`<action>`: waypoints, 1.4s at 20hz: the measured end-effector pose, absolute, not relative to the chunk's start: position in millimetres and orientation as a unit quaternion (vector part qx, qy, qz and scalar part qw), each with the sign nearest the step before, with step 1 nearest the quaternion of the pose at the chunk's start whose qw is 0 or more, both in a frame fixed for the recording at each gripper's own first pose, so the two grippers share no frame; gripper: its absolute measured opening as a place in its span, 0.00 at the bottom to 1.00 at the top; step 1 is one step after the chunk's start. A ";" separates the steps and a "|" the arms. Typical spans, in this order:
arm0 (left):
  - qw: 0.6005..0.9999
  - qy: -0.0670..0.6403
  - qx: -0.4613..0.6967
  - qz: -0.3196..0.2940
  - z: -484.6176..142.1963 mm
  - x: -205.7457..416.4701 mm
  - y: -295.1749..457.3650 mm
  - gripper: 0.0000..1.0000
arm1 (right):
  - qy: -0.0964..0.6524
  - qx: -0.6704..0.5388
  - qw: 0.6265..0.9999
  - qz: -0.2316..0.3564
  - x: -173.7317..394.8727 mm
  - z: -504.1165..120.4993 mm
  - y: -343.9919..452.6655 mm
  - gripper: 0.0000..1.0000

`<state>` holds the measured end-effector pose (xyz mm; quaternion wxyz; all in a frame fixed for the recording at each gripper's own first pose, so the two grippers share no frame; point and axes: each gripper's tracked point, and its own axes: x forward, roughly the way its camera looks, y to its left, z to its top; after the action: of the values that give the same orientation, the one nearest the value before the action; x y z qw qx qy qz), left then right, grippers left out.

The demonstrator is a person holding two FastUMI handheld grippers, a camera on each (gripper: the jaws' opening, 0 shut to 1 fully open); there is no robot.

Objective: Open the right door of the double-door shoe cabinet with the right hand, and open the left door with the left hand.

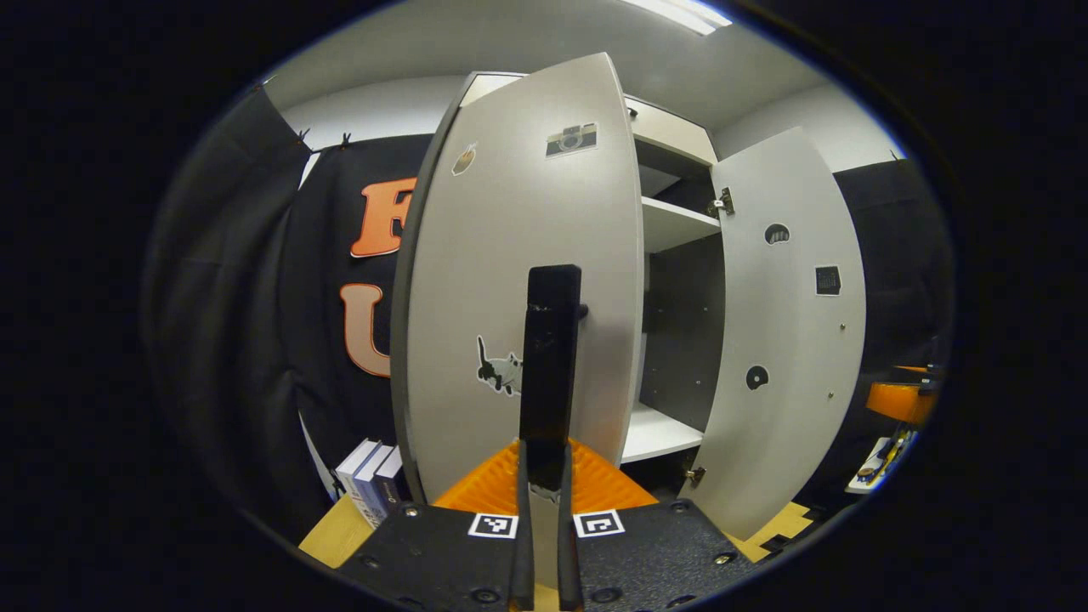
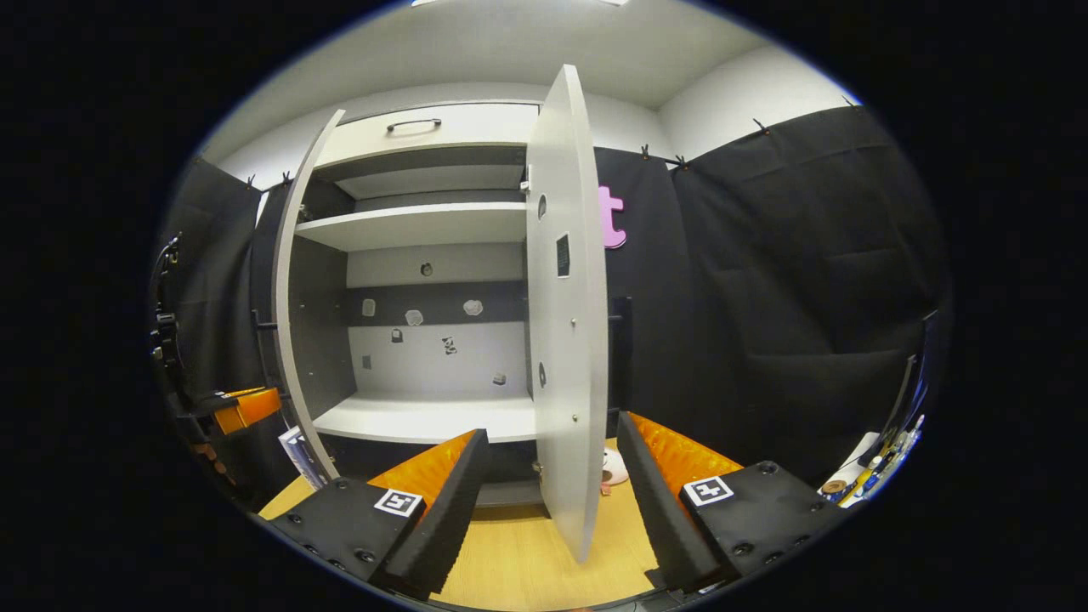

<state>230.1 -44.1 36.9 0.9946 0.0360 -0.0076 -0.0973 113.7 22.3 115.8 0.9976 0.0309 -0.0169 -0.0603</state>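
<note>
The shoe cabinet (image 2: 425, 225) stands with both doors swung out. In the left gripper view, the left door (image 1: 527, 238) fills the middle, and its black vertical handle (image 1: 551, 340) runs down between my left gripper's (image 1: 544, 450) fingers, which are shut on it. The right door (image 1: 790, 340) hangs wide open beyond. In the right gripper view, the right door (image 2: 569, 340) shows edge-on between the spread fingers of my open right gripper (image 2: 551, 429), with its handle (image 2: 622, 340) on the far side. The left gripper (image 2: 246, 406) sits by the left door (image 2: 289, 297).
Bare shelves (image 2: 425, 416) show inside the cabinet, under a top drawer (image 2: 414, 125). Books (image 1: 370, 480) lean on the wooden floor (image 2: 518, 561) left of the cabinet. A small pale object (image 2: 612, 467) lies by the right door's foot. Clutter (image 2: 875, 476) sits at far right.
</note>
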 end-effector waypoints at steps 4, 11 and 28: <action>0.996 -0.007 0.012 -0.087 39.9 221.9 -23.1 0.06 | -0.022 0.028 0.998 -0.045 114.2 118.0 37.5 0.89; 0.999 -0.011 0.028 -0.034 47.3 207.2 40.4 0.02 | -0.022 0.023 0.999 -0.022 112.2 115.7 55.2 0.96; 1.000 -0.007 0.011 -0.013 53.5 202.0 91.9 0.01 | -0.012 0.015 1.000 0.008 122.2 108.0 89.0 0.96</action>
<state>202.0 91.9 53.5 0.9998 0.0107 -0.0067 -0.0125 122.2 89.0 108.0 0.9998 0.0153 -0.0122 0.0075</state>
